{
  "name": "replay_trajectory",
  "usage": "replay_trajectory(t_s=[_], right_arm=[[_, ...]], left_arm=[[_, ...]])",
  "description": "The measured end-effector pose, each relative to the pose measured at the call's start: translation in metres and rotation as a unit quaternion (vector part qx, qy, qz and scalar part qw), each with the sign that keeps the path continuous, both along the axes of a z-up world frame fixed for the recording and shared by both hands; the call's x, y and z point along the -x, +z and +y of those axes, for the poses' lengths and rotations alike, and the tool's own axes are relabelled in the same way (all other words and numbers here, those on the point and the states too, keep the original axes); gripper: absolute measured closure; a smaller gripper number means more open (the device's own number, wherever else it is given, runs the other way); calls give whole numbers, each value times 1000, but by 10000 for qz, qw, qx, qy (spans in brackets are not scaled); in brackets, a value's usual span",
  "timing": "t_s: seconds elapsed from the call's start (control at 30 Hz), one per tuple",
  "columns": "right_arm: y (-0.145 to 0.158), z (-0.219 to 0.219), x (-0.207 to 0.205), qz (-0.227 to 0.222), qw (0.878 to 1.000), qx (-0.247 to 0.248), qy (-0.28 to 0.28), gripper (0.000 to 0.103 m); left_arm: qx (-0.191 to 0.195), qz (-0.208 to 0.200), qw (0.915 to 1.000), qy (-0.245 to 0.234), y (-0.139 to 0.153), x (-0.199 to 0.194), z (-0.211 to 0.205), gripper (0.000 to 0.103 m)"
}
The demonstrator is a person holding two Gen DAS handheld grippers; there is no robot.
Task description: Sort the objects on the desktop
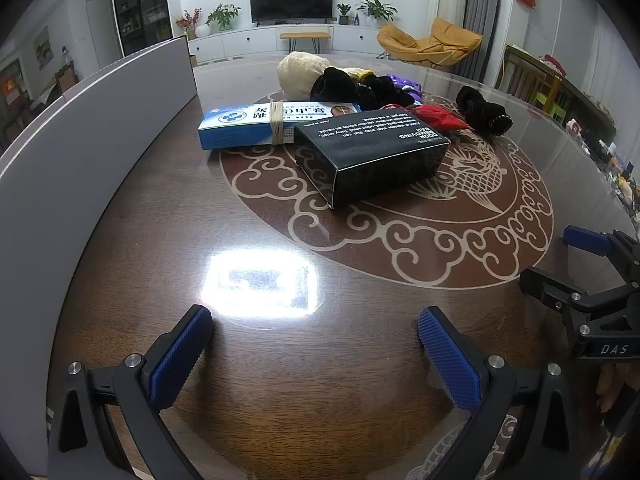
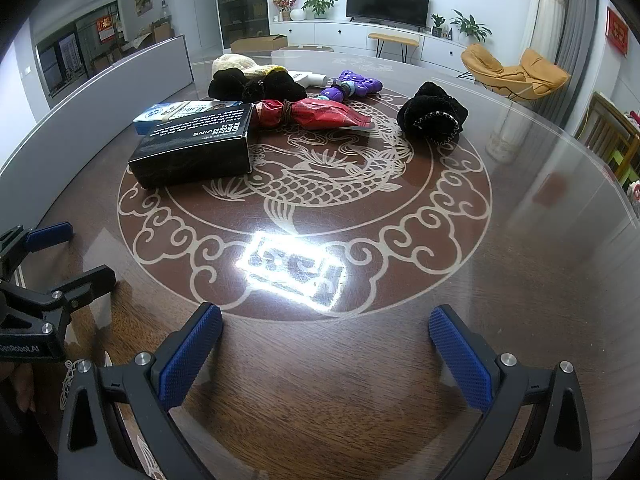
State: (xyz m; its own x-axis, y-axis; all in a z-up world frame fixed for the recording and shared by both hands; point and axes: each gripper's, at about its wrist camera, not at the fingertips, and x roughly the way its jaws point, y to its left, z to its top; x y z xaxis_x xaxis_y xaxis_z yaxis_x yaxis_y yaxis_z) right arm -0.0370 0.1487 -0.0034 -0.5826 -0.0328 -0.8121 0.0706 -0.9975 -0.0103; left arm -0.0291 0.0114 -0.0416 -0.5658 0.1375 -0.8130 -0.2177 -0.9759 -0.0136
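Nothing is held: the left gripper (image 1: pixel 316 356) and the right gripper (image 2: pixel 326 356) both hover over the bare near edge of the desk (image 2: pixel 520 280) with jaws wide. The things to sort lie clustered toward the far side: a black box (image 2: pixel 192 148) nearest, touching a blue-and-white box (image 1: pixel 256 124) bound with a rubber band, then a red packet (image 2: pixel 316 114), a purple toy (image 2: pixel 356 84), and dark fabric pieces (image 2: pixel 432 114), possibly pouches. The sorting looks barely begun; next comes a reach forward, probably to the black box, needing jaws this wide.
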Motion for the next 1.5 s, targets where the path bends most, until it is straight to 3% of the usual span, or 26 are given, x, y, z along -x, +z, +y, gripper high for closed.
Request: replay_trajectory(t_s=[1.5], right_arm=[[0,0,1,0,10000,-3,-13,0]], left_arm=[[44,-3,10000,-13,0,-1,1,0]])
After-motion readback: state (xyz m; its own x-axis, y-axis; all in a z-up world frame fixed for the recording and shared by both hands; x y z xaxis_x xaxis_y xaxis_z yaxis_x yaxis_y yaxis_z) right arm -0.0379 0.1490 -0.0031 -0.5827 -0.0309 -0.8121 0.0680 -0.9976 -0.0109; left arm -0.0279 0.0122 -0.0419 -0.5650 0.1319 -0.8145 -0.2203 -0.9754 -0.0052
